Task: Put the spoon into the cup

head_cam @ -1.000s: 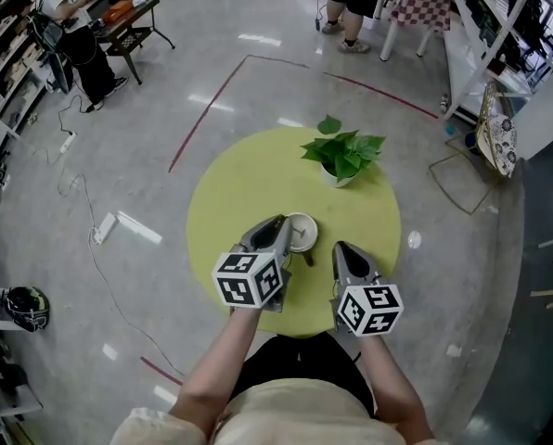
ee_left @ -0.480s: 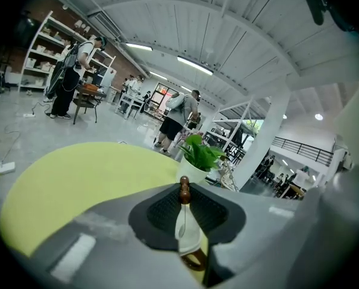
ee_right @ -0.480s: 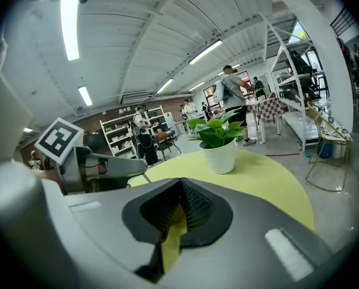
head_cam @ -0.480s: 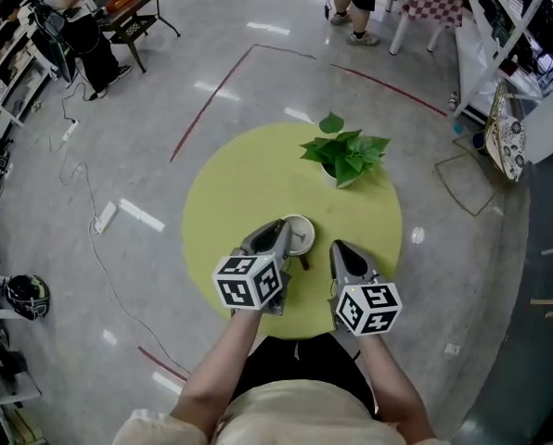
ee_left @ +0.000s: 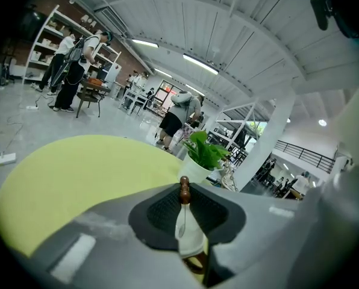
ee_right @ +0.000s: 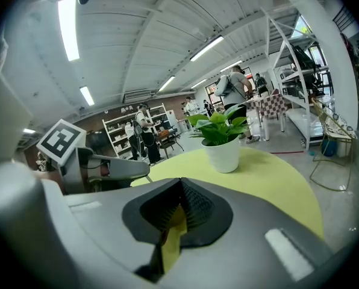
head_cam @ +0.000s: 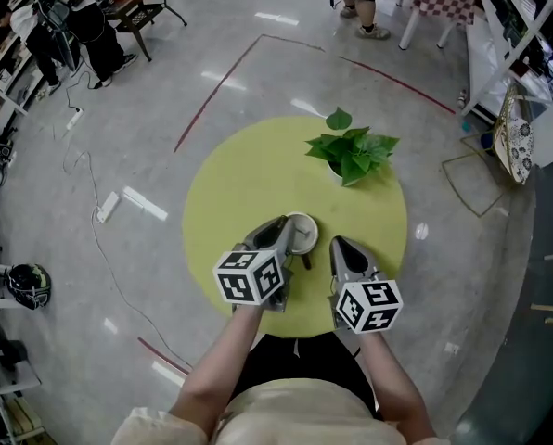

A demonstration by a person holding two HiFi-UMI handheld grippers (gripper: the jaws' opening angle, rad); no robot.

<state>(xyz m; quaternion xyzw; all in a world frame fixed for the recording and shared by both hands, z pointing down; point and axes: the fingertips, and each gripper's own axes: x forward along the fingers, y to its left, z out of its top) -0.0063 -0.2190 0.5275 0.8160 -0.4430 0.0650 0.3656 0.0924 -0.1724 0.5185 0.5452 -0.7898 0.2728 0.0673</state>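
My left gripper (head_cam: 276, 223) is shut on the spoon (ee_left: 188, 227), a slim white piece whose brown tip sticks up past the jaw tips (ee_left: 184, 184). The white cup (head_cam: 302, 233) stands on the yellow-green round table (head_cam: 249, 184), just right of that gripper's tips. In the left gripper view the cup is hidden by the jaws. My right gripper (head_cam: 340, 247) hovers right of the cup, shut, with nothing between its pads (ee_right: 194, 206). Only the table colour shows in the slit behind them. In the head view the spoon is mostly hidden.
A potted green plant (head_cam: 351, 154) in a white pot (ee_right: 221, 154) stands at the far right of the table. My left gripper's marker cube (ee_right: 60, 140) shows at the left of the right gripper view. People, shelves and tables stand around the far floor.
Both grippers have sunk slightly toward the table beside the cup. The spoon stays in the left gripper's jaws and the cup has not moved.
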